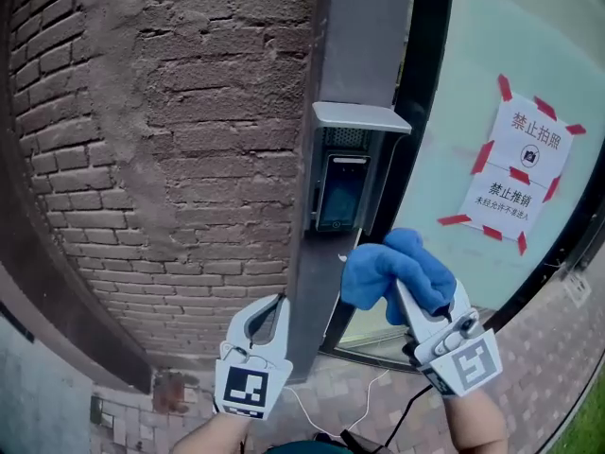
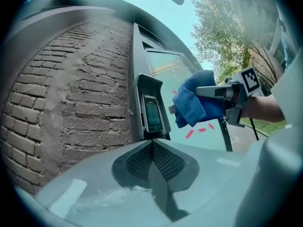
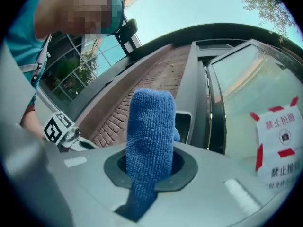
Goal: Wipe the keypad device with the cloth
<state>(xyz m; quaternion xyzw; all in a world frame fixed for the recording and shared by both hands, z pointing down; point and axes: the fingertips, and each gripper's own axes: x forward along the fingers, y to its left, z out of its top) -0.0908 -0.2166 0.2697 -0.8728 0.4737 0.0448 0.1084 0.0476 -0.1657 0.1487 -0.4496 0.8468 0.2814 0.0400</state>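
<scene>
The keypad device is a dark screen unit under a grey hood, fixed to a grey metal post. It faces me in the left gripper view too. My right gripper is shut on a blue cloth, which hangs bunched just below and right of the device, apart from it. In the right gripper view the cloth stands up between the jaws and hides most of the device. My left gripper is lower left of the device, shut and holding nothing.
A rough brick wall fills the left side. Right of the post are a dark door frame and a glass pane with paper notices fixed by red tape. Brick paving and a thin cable lie below.
</scene>
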